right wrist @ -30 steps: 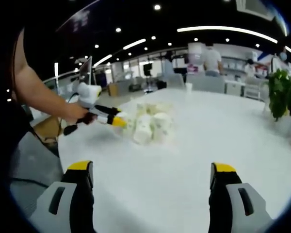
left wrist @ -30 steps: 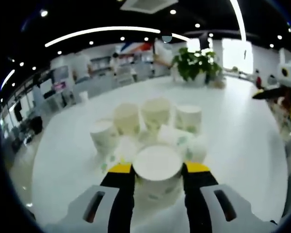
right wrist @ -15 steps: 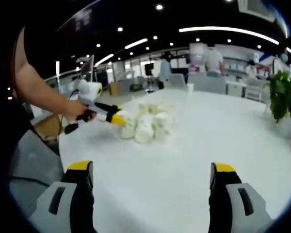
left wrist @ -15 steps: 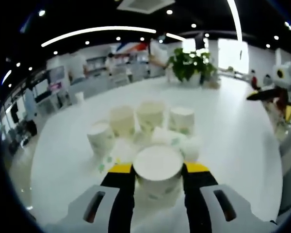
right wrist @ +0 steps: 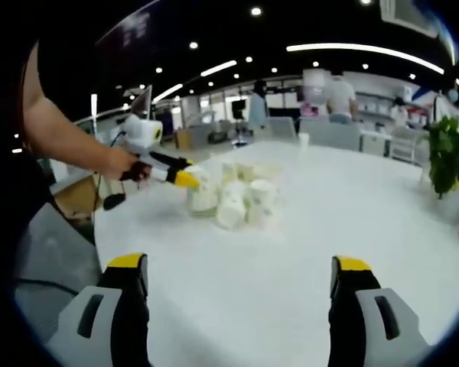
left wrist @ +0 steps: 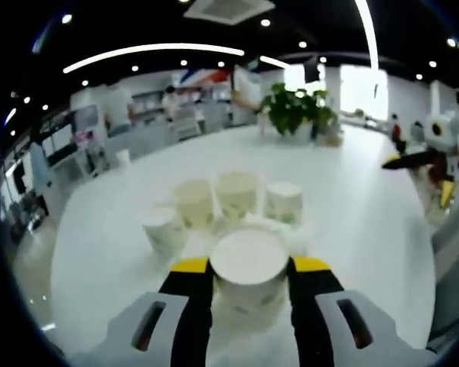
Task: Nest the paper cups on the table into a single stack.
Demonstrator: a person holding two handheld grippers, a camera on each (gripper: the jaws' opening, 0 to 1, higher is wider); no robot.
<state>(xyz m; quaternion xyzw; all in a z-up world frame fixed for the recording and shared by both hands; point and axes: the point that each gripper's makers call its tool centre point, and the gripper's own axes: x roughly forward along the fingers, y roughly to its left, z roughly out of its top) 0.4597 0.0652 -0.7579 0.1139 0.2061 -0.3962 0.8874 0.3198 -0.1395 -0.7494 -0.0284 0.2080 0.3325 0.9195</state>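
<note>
**Q:** Cups first, in the left gripper view. Where are they?

**A:** One white paper cup (left wrist: 249, 267), printed with faint green marks, sits upright between the yellow-tipped jaws of the left gripper (left wrist: 249, 266), which close on its sides just under the rim. Beyond it, on the white tabletop (left wrist: 367, 222), stand four more cups: a left cup (left wrist: 165, 229), a second cup (left wrist: 194, 203), a third cup (left wrist: 238, 194) and a right cup (left wrist: 284, 202). They form a loose arc. Something white lies between the arc and the held cup, too blurred to tell apart.

**Q:** Anything else in that view?

**A:** A potted plant (left wrist: 294, 112) stands at the far end of the tabletop. At the right edge, the right gripper (left wrist: 398, 161) comes in, dark with a yellow tip.

**Q:** And the right gripper view?

**A:** Its own two jaws rise from the bottom, set wide apart with nothing between them, above bare tabletop (right wrist: 352, 222). Farther off, the cluster of cups (right wrist: 241, 195) sits together near the left side of the tabletop. A person's hand (right wrist: 126, 164) holds the left gripper (right wrist: 190, 182), whose yellow tips meet the nearest cup (right wrist: 203, 196) at the cluster's left side. A plant (right wrist: 451, 149) shows at the right edge.
</note>
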